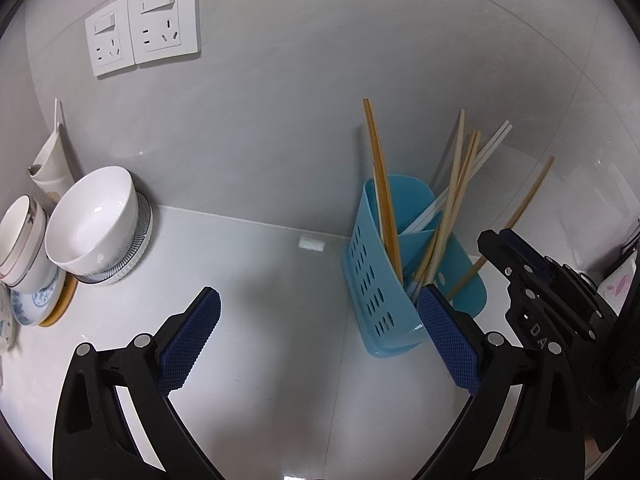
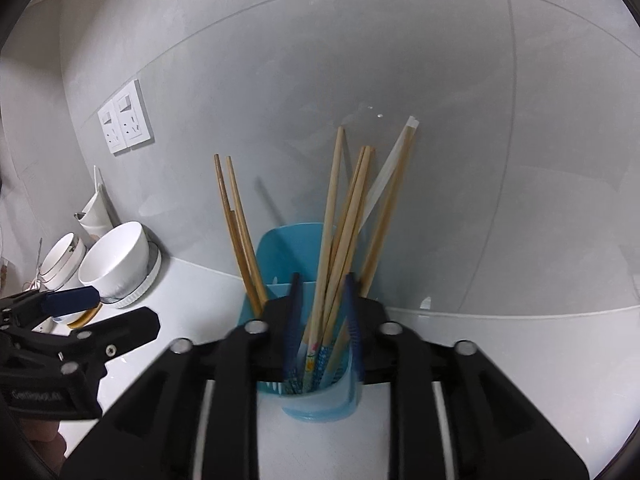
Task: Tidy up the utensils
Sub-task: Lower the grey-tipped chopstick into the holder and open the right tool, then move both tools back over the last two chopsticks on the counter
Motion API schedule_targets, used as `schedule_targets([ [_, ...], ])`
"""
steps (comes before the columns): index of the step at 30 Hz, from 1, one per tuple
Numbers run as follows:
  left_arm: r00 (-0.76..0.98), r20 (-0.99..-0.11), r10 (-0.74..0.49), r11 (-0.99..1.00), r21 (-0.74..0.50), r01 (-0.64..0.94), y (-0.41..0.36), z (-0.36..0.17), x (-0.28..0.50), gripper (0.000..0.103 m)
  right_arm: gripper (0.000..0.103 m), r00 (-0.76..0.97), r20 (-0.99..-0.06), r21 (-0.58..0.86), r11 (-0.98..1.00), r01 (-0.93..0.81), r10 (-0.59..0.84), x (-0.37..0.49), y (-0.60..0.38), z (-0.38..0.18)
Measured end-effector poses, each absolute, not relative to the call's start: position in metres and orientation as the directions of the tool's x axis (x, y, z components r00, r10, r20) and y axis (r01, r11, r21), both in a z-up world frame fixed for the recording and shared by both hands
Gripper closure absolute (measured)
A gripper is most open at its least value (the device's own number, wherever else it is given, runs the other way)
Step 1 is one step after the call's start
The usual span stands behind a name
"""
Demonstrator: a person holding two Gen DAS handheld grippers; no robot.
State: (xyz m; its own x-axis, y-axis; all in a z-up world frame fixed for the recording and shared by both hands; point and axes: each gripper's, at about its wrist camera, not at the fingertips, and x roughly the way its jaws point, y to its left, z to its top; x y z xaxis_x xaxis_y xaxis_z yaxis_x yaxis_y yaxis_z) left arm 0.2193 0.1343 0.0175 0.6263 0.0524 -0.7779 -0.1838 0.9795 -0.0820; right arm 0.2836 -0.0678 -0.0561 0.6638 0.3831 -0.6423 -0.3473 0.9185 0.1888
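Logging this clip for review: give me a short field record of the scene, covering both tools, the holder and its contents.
holder: blue perforated chopstick holder, upright on white counter by the wall
contents: wooden chopsticks and white chopsticks, leaning, in two compartments
left tool: open, empty, beside the holder
right tool: narrowly parted around chopsticks in the holder; grip unclear
other: stacked bowls, wall sockets

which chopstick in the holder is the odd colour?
The white pair, leaning right toward the wall in the blue holder. All the other chopsticks there are tan wood or bamboo.
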Motion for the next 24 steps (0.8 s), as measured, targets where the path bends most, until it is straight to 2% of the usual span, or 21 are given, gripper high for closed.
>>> schedule_targets([
  [4, 0.632, -0.774, 0.040, 0.982, -0.086, -0.168, 0.130, 0.019, 0.216, 0.006, 0.052, 0.665, -0.658, 0.173, 0.931, -0.322, 0.353, 0.278, -0.084, -0.049],
  [16, 0.634, -0.773, 0.012, 0.988, -0.087, -0.125, 0.095, 0.021, 0.197, 0.006, 0.010, 0.681, -0.683, 0.151, 0.963, -0.225, 0.266, 0.247, -0.147, -0.031],
  [24, 0.610, -0.792, -0.033, 0.993, -0.096, -0.071, 0.054, 0.011, 0.177, 0.006, 0.008, 0.662, -0.729, 0.106, 0.984, -0.143, 0.174, 0.217, -0.202, -0.047],
])
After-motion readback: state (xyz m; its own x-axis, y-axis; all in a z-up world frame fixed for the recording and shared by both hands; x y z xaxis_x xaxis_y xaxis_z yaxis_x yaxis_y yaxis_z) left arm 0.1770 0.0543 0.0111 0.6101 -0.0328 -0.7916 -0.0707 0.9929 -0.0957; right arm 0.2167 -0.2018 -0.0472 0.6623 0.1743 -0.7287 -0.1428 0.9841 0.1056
